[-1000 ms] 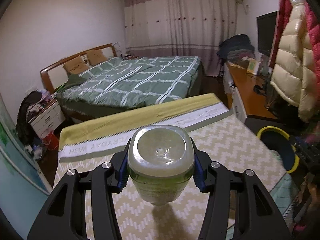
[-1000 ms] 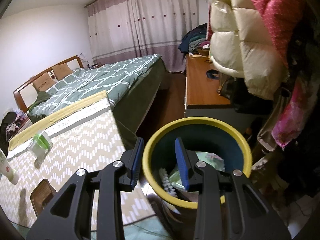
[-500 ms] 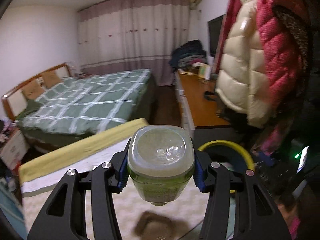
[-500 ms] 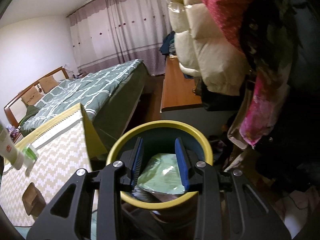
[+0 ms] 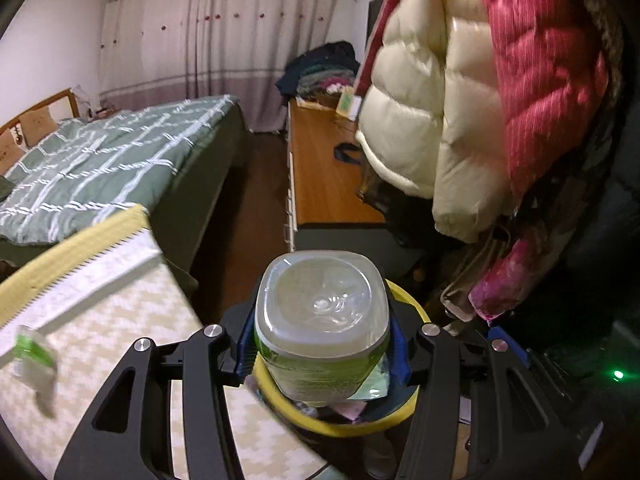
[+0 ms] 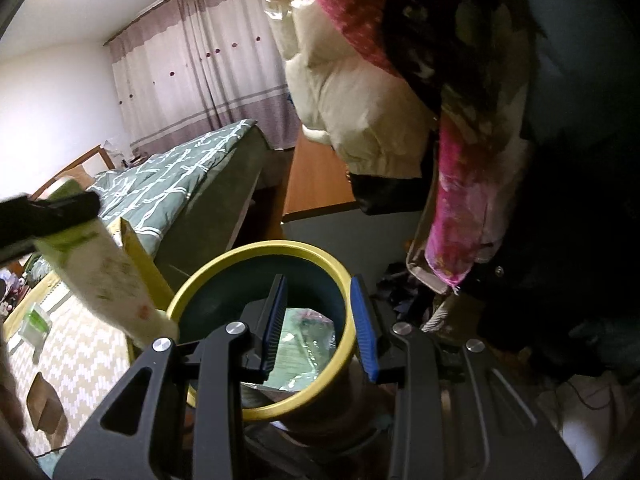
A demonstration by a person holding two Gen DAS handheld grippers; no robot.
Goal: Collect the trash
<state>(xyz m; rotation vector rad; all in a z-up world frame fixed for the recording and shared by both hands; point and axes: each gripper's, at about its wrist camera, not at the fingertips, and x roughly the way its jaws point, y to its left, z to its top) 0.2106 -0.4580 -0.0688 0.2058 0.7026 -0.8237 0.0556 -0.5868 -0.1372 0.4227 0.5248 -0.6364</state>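
Observation:
My left gripper (image 5: 322,344) is shut on a clear plastic bottle with a green label (image 5: 322,320), its base towards the camera. The bottle hangs over the yellow-rimmed dark bin (image 5: 340,426) beside the table. In the right wrist view the same bottle (image 6: 100,272) slants in from the left, its lower end close to the bin's rim (image 6: 256,250). My right gripper (image 6: 318,328) hovers open over the bin with nothing between its fingers. A green packet (image 6: 300,344) lies inside the bin among other rubbish.
A table with a zigzag cloth (image 5: 120,320) stands left of the bin, with a small green and clear item (image 5: 34,354) and a brown object (image 6: 44,404) on it. Cream and red padded jackets (image 5: 460,120) hang over the bin. A bed (image 5: 100,160) and a wooden dresser (image 5: 320,176) lie beyond.
My left gripper has swung right with the bottle, from over the table to over the bin. The right gripper has shifted right above the bin, and the bottle now shows in its view.

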